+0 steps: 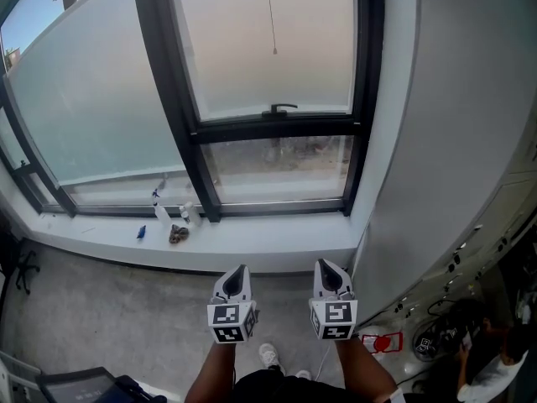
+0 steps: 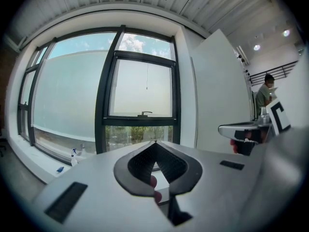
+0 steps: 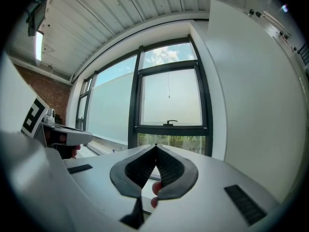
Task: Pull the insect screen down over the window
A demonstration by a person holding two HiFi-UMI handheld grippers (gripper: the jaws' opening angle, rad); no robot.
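You hold one gripper in each hand, low in front of you, side by side and a little apart. Your left gripper (image 1: pixel 242 269) has its jaws pressed together at the tips, and nothing is between them. Your right gripper (image 1: pixel 325 264) is the same: jaws closed tight, holding nothing. Both point at the window (image 1: pixel 268 49), which is ahead of you and well apart from the tips. It has a dark frame, a big pale pane on top and a smaller clear pane below, where you can see green plants outside. A black handle (image 1: pixel 281 107) sits on the bar between the two panes. A thin pull cord (image 1: pixel 273 23) hangs down in front of the top pane, with a small bead at its end. You cannot make out the insect screen itself from here. On the white sill (image 1: pixel 277 240), to the left, stand a few small bottles (image 1: pixel 161 212). A tall white wall (image 1: pixel 453 141) is on your right, just beside the window.
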